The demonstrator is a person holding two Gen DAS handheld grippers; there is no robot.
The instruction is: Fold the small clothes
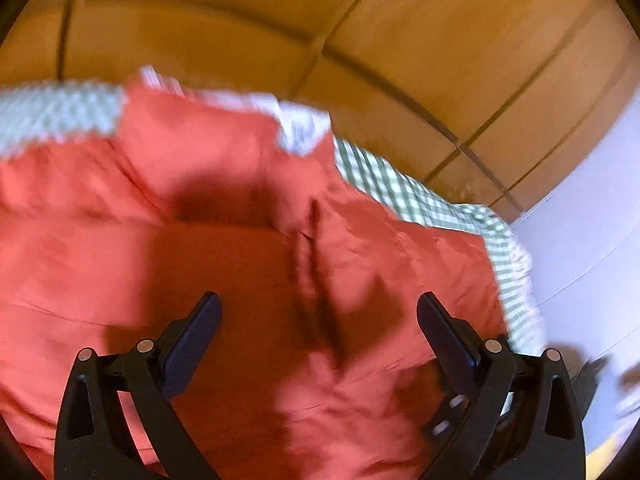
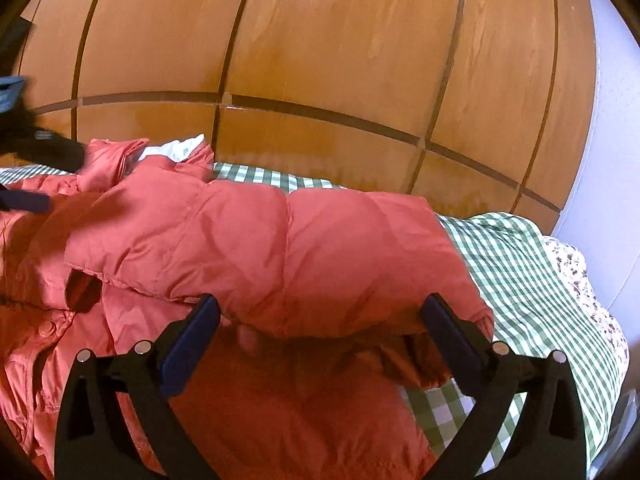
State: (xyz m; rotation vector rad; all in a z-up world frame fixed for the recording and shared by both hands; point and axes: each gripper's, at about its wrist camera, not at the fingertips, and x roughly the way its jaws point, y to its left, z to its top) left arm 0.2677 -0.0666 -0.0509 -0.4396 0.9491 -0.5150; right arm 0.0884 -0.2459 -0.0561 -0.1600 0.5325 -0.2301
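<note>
Presently catalogued: one red puffer jacket point(image 2: 256, 240), spread on a green-checked bedcover point(image 2: 516, 256) before a wooden panelled wall point(image 2: 320, 40). In the right wrist view a sleeve point(image 2: 280, 248) lies folded across the body of the garment, its long axis running from the collar at upper left of the frame to the cuff at lower right. Right gripper point(image 2: 320, 320) — jaws at full spread, pads clear of the cloth, nothing between them — sits at lower centre of its frame, directly before the sleeve's near edge, the cuff end just by its right-hand finger. Left gripper point(image 1: 320, 320) — jaws likewise apart, holding nothing — hangs over the jacket's middle in a blurred frame, a dark crease point(image 1: 316, 280) in the cloth, perhaps the front closure, running away from it toward the top of the frame. That gripper also shows as a dark shape point(image 2: 36, 140) at upper left of the right wrist view, near the collar. Judgement: the sleeve fold looks placed and released; a further fold would likely take the hem or the far side, and since the sleeve lies crosswise to the right gripper, that hand is nearer the cuff end, the left nearer the collar. White bedding point(image 2: 176, 148) shows behind the collar.
</note>
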